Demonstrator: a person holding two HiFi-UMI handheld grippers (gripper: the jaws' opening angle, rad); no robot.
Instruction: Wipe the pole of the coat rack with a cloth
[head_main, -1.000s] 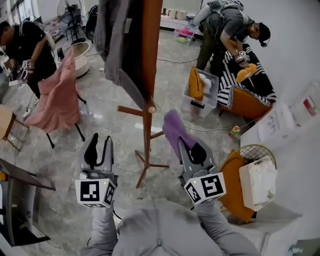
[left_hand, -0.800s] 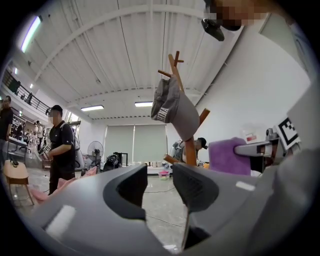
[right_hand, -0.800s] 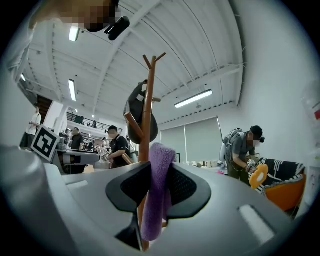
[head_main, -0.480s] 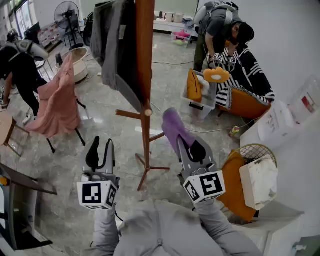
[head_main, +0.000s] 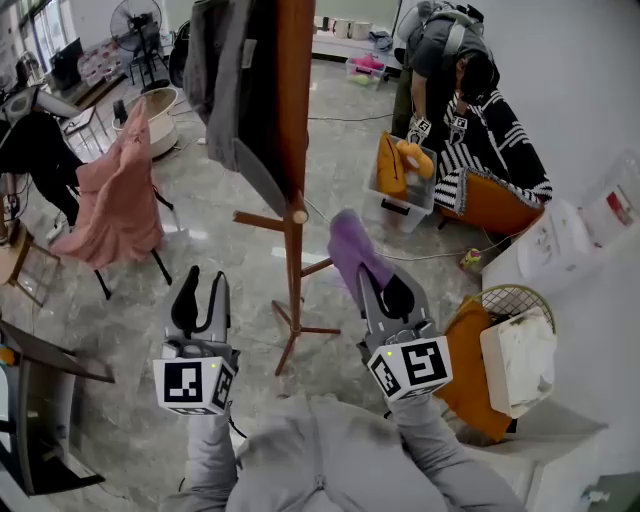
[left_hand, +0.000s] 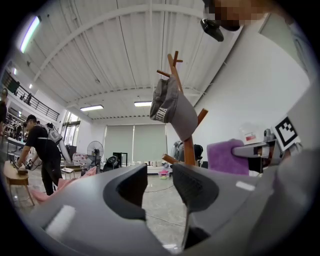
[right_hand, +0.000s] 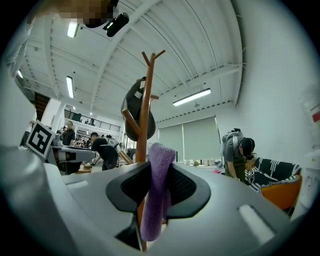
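Two claws held up near the coat rack pole (head_main: 293, 270), right claw (head_main: 383, 292) pinching a purple cloth (head_main: 348, 248), left claw (head_main: 200, 292) spread with nothing between, grey garment (head_main: 226, 90) hanging on the rack.

The coat rack's pole (head_main: 294, 262) is brown wood and stands upright on the floor on splayed legs, with short pegs angling off it. The cloth (head_main: 349, 255) is purple and folded, pinched between the jaws of the right hand-held gripper (head_main: 383, 292). It sticks up from them just beside the pole.
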